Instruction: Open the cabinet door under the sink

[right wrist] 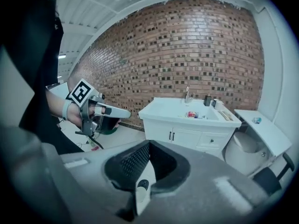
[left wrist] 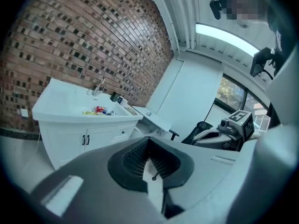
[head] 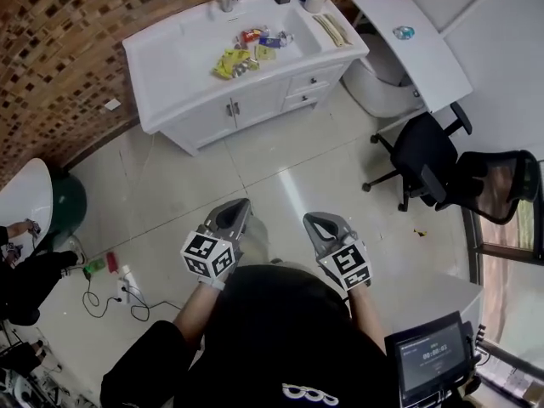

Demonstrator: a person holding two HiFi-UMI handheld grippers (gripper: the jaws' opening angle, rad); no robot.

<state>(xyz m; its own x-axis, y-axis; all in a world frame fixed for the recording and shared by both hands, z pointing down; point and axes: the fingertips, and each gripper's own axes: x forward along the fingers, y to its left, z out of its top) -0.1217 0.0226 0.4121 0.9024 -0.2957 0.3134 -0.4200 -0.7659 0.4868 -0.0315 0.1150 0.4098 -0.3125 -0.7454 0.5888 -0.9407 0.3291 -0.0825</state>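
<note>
Standing well back from the white sink cabinet [head: 170, 66], at 12 o'clock in the head view, with pale tiled floor [head: 280, 168] between. Holding the left gripper [head: 241, 204] and right gripper [head: 312, 220] close to the body, each with jaws pressed together and gripping nothing. Likely at the approach step: twin white cabinet doors with dark bar handles [head: 231, 113] closed and untouched beneath the basin. Next, probably: walk forward, lower one gripper, spread its jaws, close around a handle, then pull outward along the hinge arc.
</note>
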